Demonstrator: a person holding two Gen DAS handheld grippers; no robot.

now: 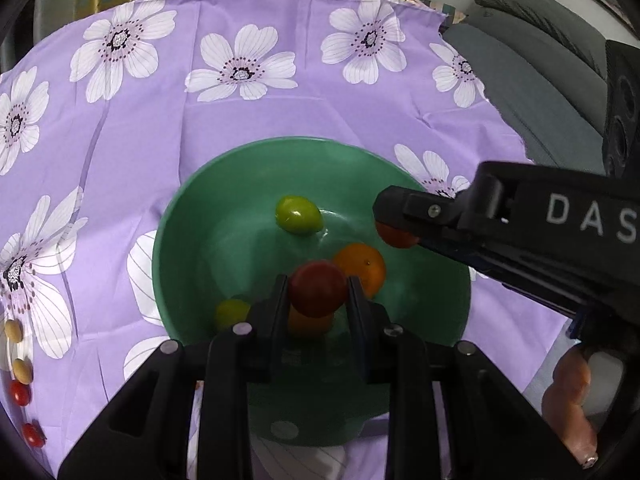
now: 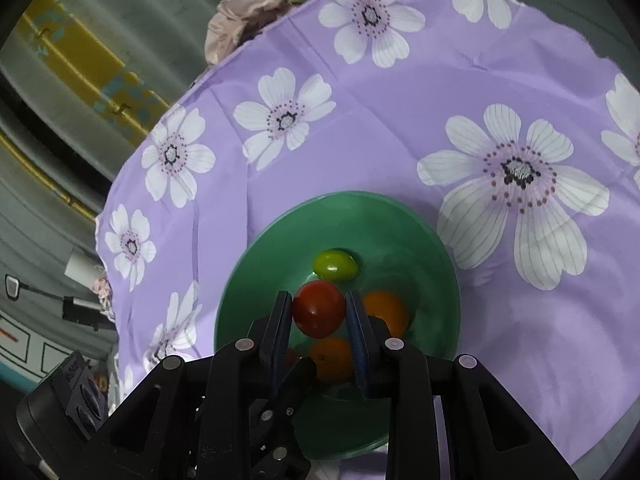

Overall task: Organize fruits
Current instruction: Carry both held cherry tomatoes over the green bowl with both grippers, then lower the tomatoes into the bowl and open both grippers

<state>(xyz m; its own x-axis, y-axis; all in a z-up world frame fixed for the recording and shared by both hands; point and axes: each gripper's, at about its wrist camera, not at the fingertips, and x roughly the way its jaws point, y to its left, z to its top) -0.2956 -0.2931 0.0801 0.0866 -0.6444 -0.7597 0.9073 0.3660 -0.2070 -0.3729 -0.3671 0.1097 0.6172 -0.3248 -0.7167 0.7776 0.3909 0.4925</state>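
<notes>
Red tomatoes are what we find clamped in both tools: the left gripper (image 1: 318, 292) pinches a dark red tomato (image 1: 318, 288), the right gripper (image 2: 318, 312) a red tomato (image 2: 319, 309). We note both hang over the green bowl (image 1: 192, 216), above loose fruit inside.

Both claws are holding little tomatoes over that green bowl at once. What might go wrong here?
1. The left gripper and right gripper hang close together over the green bowl; they might bump.
2. Each red tomato is pinched between hard fingers; squeezing tighter may bruise it.
3. A dropped tomato could strike the orange fruit or green fruit and bounce out.
</notes>
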